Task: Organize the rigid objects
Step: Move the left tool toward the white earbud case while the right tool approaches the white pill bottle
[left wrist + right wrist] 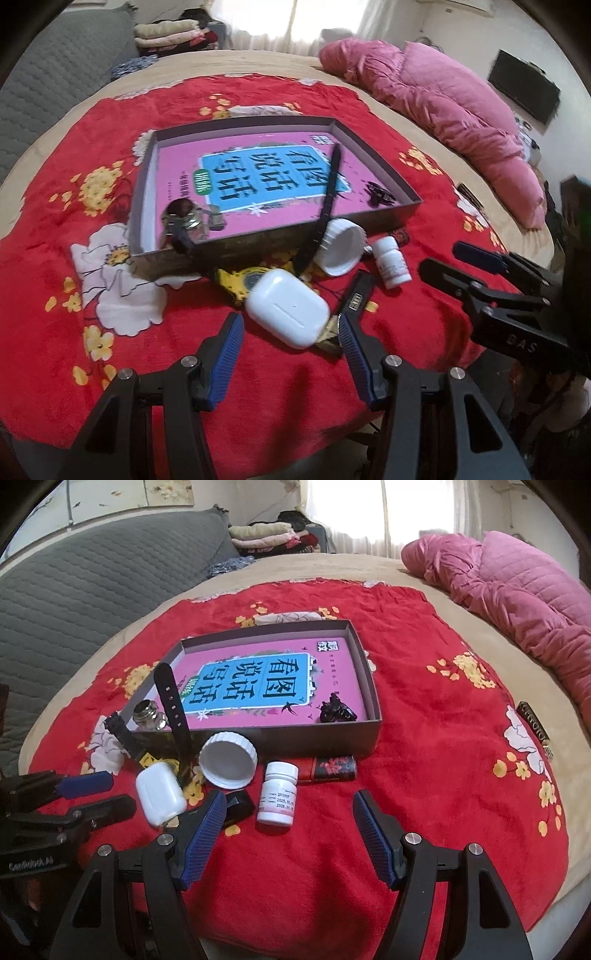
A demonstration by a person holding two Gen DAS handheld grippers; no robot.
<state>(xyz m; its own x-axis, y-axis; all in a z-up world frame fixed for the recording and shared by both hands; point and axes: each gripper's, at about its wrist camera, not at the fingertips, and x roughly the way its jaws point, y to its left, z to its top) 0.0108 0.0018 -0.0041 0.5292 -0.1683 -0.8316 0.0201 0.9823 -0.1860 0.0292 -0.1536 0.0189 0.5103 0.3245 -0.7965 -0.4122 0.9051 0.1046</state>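
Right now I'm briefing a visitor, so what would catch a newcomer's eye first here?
First the red floral blanket spread over the bed, with a shallow grey box at its middle showing a pink and blue book cover inside. Before the box lies a cluster: white earbud case, white cap, small white pill bottle. A pink quilt is bunched at the far right.

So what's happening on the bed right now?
Small items are being sorted into the shallow box on the red floral cloth. Both grippers are open and holding nothing. The left gripper hovers over the white earbud case; the right gripper faces the small white pill bottle. A glass jar and a dark figurine lie in the box. The white lid and lighter wait outside.
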